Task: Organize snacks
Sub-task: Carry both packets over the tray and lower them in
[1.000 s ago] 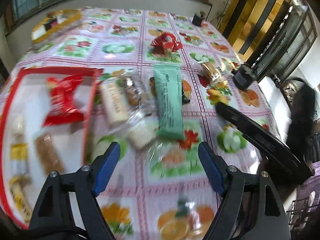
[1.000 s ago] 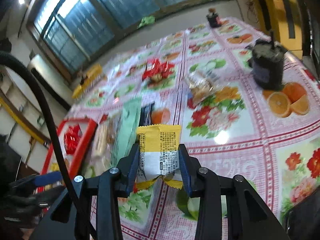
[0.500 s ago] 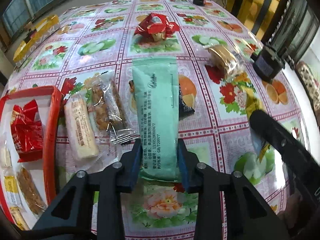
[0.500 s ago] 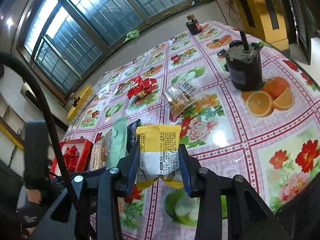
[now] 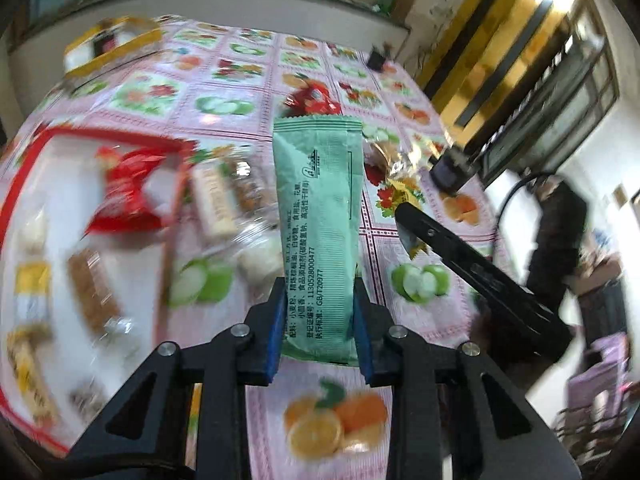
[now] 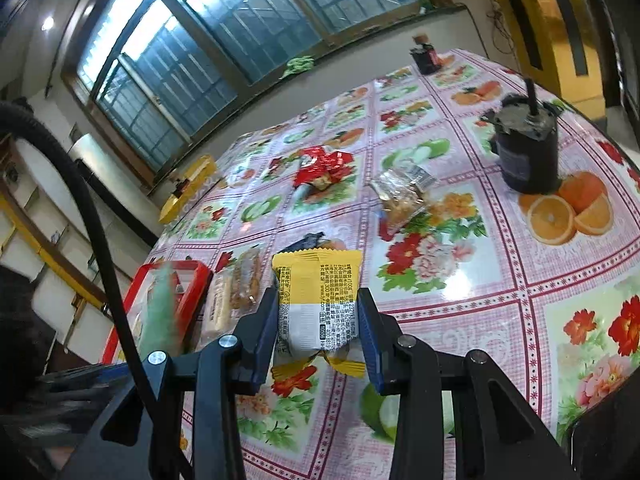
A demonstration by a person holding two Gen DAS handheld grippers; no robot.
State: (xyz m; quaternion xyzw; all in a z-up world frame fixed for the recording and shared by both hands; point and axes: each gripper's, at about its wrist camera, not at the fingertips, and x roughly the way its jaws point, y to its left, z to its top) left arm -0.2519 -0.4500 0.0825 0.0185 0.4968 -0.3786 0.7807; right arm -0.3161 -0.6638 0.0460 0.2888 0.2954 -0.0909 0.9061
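Observation:
My left gripper (image 5: 319, 300) is shut on the lower end of a long green snack packet (image 5: 320, 200), which stands upright off the floral tablecloth. In the right wrist view the same green packet (image 6: 160, 312) shows blurred over the red tray (image 6: 200, 280). The red tray (image 5: 24, 184) at the left holds a red packet (image 5: 124, 188) and several small bars. My right gripper (image 6: 318, 316) is shut on a yellow and white snack packet (image 6: 316, 280) above the table's near edge.
A cream bar (image 5: 212, 200) and clear-wrapped snacks lie just right of the tray. Farther back are a red wrapped snack (image 6: 320, 164), a clear cookie packet (image 6: 400, 196), a black cylinder (image 6: 528, 156), a yellow box (image 5: 112, 40) and a small dark bottle (image 6: 424, 56).
My left gripper went from open over the table to shut on the green packet, then lifted it off the cloth. The right gripper kept its hold on the yellow packet.

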